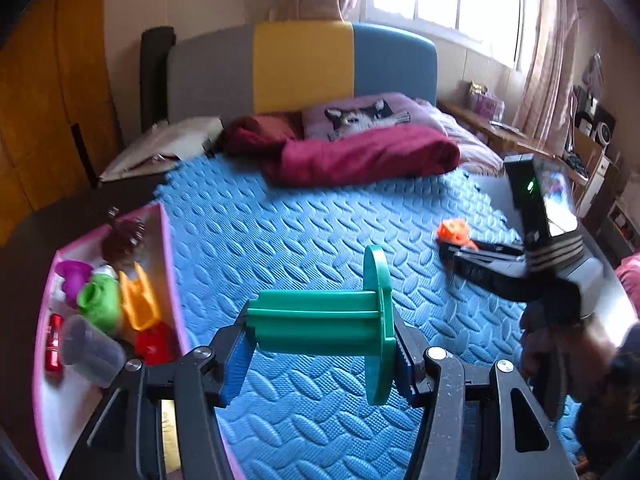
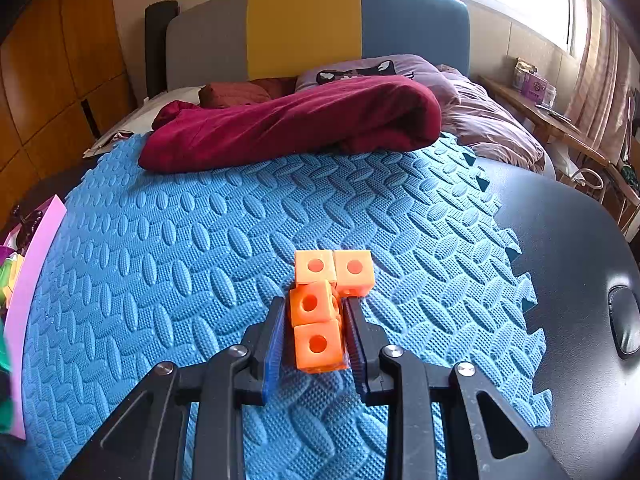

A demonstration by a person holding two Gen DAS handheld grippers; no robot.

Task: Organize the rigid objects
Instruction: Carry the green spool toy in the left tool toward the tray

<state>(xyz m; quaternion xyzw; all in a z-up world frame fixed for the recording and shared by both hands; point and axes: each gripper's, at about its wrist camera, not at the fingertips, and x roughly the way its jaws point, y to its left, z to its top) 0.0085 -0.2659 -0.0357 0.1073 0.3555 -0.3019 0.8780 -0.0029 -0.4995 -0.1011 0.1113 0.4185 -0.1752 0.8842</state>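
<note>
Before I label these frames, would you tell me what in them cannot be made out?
- Left wrist view: items deep in the pink tray overlap; the brown one is blurred.
- Left wrist view: the right gripper is motion-blurred, hiding its grip on the orange cube piece.
- Right wrist view: the tray is cut off by the left edge.

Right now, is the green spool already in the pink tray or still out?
Out. The left gripper holds the green spool above the blue mat, beside the pink tray.
</note>
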